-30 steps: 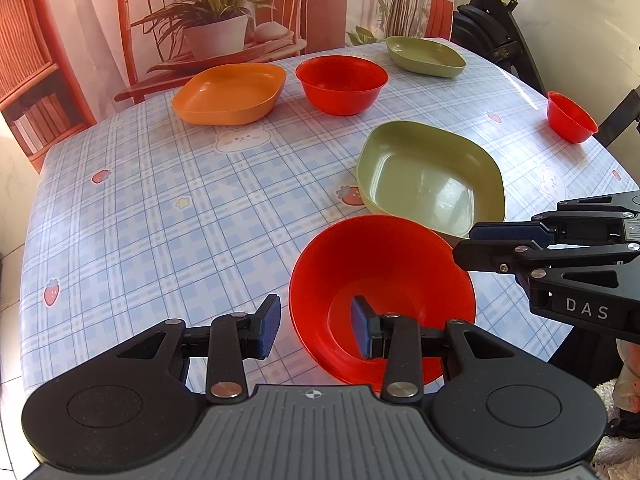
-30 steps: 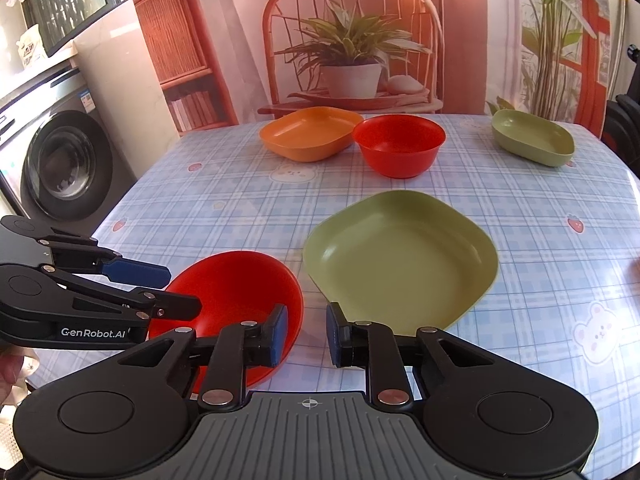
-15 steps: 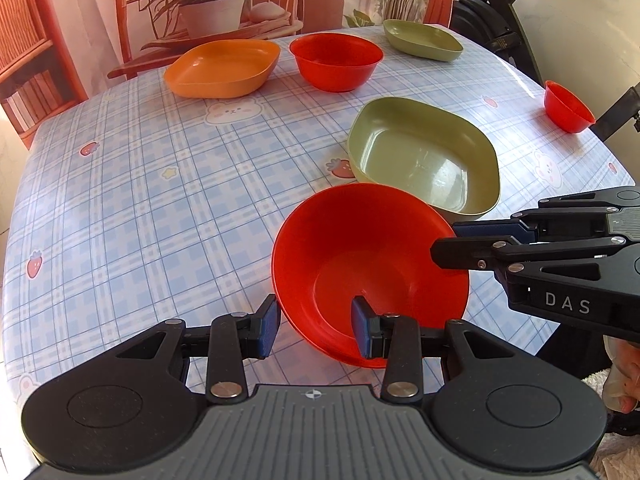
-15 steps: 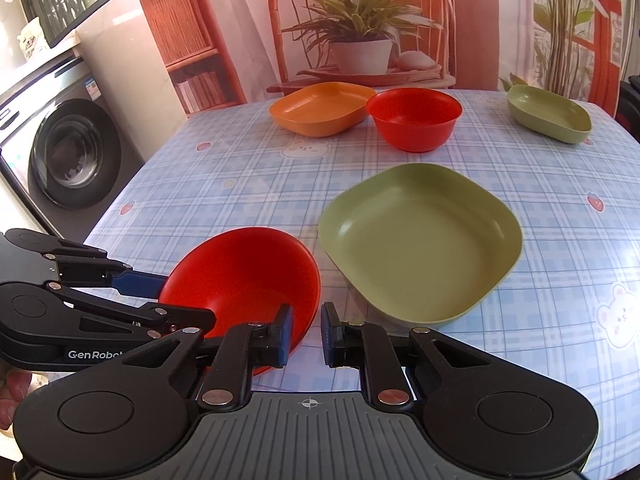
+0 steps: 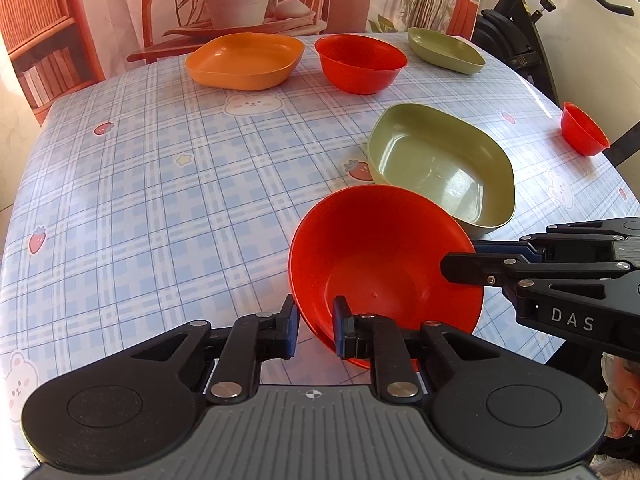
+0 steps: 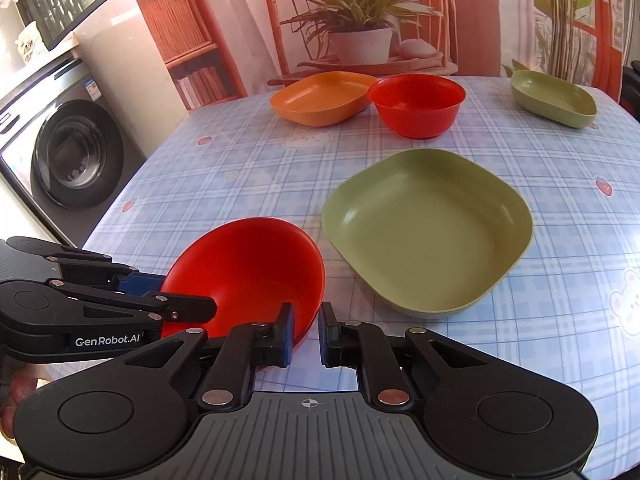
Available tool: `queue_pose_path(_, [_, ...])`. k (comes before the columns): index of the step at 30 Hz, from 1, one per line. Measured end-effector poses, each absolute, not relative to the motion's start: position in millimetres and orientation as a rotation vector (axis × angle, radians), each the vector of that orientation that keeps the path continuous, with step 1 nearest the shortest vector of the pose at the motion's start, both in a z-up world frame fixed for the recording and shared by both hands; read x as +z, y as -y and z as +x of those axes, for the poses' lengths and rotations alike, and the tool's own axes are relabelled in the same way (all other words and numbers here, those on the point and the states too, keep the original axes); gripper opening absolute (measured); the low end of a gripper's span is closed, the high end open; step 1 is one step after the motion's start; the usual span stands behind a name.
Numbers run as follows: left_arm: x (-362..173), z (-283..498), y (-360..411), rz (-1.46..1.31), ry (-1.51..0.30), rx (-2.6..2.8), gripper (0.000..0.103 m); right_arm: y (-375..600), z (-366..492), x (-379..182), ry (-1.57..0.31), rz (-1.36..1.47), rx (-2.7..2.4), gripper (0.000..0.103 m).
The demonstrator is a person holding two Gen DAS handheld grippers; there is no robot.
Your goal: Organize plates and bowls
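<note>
My left gripper [image 5: 316,330] is shut on the near rim of a red bowl [image 5: 380,256], which is tilted and lifted off the table. The same bowl shows in the right wrist view [image 6: 248,272], with the left gripper [image 6: 176,300] clamping its left rim. My right gripper [image 6: 306,338] is nearly closed and empty, just right of the bowl's rim; it shows in the left wrist view [image 5: 464,266] at the bowl's right edge. A large green plate [image 6: 428,232] lies just beyond, also in the left wrist view [image 5: 440,164].
At the far side of the table stand an orange plate [image 5: 244,60], a second red bowl [image 5: 360,62] and a small green plate [image 5: 444,50]. A small red bowl [image 5: 584,130] sits near the right table edge. A washing machine [image 6: 68,152] stands left of the table.
My left gripper closed on the red bowl's rim and lifted and tilted it. The right gripper narrowed beside the bowl. The view moved forward over the table.
</note>
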State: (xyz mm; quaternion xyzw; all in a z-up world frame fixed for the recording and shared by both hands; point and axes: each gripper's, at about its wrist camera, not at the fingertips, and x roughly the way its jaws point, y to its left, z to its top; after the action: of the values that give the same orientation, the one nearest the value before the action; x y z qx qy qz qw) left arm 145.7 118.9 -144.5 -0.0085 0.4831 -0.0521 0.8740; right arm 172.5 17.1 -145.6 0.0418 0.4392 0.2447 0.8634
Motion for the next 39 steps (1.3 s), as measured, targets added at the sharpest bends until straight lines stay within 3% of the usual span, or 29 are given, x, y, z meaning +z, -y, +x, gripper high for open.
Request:
queue_pose_path(21, [-142.9,145.9,-118.0,-0.106,-1.004,-0.108,0.016,-4.9,175.4,-145.0,-0.932,0.160,0.474,0.008])
queue_pose_path(39, [-46.0,180.8,-87.2,-0.034,-0.803,-0.131,0.016,38.5,218.6,-50.3,-0.760,0.270,0.467,0.006])
